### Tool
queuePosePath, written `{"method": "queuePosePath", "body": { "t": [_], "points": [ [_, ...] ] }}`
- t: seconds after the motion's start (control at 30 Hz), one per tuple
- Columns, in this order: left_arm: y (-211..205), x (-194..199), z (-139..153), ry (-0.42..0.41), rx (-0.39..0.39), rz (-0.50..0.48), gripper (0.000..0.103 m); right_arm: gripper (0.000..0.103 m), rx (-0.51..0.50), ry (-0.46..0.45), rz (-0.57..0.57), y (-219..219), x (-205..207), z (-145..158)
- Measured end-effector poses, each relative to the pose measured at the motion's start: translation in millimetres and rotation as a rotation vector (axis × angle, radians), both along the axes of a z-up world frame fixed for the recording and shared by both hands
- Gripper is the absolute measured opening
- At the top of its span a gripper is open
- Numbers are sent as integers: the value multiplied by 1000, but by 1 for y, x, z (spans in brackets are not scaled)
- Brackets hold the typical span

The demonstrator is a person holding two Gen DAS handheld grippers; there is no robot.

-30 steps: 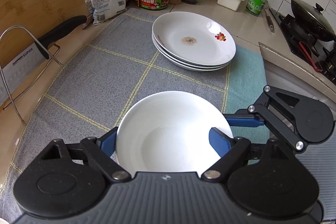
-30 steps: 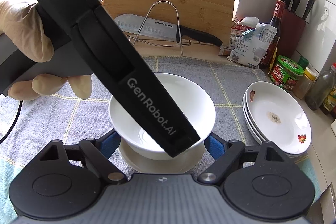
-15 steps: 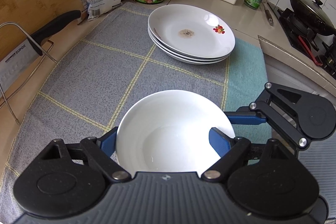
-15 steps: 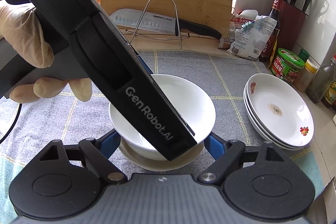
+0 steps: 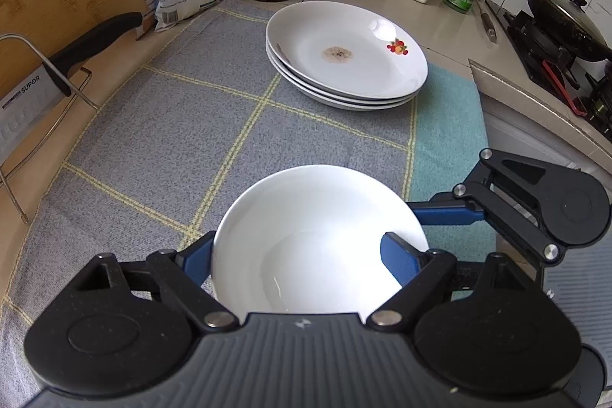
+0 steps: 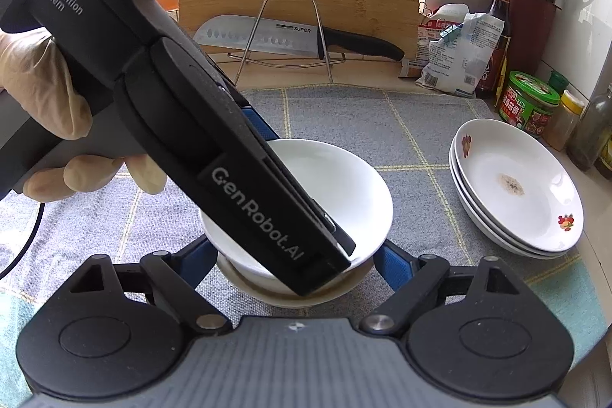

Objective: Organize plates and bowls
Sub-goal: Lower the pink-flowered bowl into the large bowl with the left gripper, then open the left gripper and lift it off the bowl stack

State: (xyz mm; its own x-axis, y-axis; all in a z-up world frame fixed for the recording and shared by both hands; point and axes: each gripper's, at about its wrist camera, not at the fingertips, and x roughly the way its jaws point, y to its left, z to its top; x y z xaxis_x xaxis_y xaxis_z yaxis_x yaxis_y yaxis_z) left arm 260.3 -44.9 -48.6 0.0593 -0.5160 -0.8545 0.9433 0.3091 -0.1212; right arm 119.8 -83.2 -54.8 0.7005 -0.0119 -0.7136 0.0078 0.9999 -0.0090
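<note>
On my surface the grey checked cloth [image 5: 214, 140] carries three stacked plates [image 5: 344, 52] toward its far right corner and a white bowl [image 5: 313, 236] near the front edge, nested on a second bowl [image 6: 294, 293]. My left gripper [image 5: 296, 257] pinches the top bowl's wall, one finger inside, one outside. My right gripper [image 6: 296, 260] has just been opening; its jaws flank the lower bowl, apart from it. Readable: "GenRobot.AI", "DAS Data Acquisition System", "SUPOR" on the knife [image 6: 267, 37].
</note>
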Motion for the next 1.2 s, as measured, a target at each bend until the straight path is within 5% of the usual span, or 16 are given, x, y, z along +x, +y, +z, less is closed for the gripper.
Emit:
{"method": "queuePosePath", "body": {
  "t": [0.1,0.37,0.63,0.87,1.2],
  "points": [
    [2,0,1,-7,-24,5,90,103,-32,-25,14,4,-2,0],
    [23,-1,17,-52,-115,101,91,103,-29,-39,20,4,-10,6],
    [57,-16,27,-185,-166,271,93,103,-5,-79,64,9,-17,17],
    [88,-20,22,-145,-211,448,94,103,4,-79,124,20,-22,18],
    [101,-24,20,-131,-234,515,94,103,-23,-79,143,21,-24,15]
  ]
}}
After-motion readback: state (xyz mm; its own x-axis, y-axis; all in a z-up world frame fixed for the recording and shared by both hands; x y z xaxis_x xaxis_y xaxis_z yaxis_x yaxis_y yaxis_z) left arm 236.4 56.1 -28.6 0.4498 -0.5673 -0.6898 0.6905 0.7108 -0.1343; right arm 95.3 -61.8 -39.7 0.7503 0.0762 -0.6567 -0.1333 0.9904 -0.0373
